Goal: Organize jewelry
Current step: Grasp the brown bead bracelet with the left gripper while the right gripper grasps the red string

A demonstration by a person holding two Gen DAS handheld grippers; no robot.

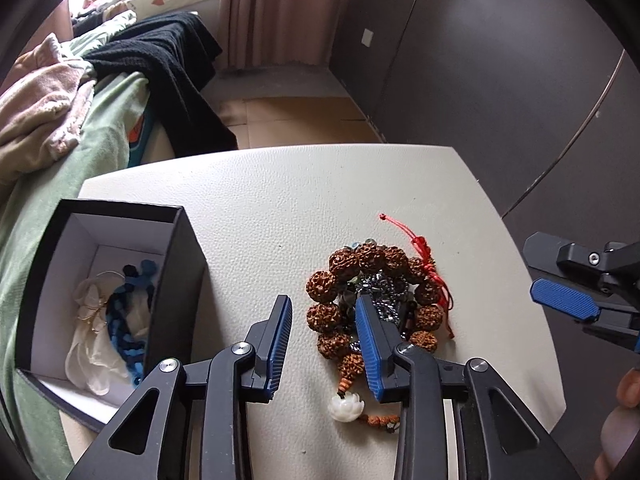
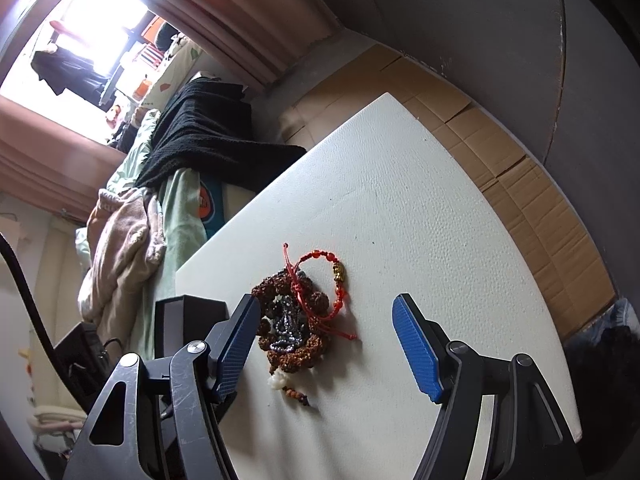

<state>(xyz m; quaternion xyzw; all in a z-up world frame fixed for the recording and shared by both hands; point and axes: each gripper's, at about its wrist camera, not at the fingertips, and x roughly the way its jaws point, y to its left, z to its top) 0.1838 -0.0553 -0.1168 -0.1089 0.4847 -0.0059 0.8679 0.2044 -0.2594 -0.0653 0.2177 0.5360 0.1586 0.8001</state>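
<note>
Silver chain [image 1: 382,292]: partly hidden under left gripper's right pad [image 1: 370,350]. Black box [image 2: 188,322]: interior unseen in right view, near side cut by finger. Box contents [image 1: 120,320]: tangled, pieces indistinct. Person's hand [image 1: 622,412]: cut off at frame edge.

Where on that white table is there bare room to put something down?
The far half of the white table, beyond the black box and the jewelry pile, is bare. So is the strip between the pile and the table's right edge, seen in the right wrist view. It is crowded around the pile, where the left gripper straddles the brown bead bracelet.
</note>
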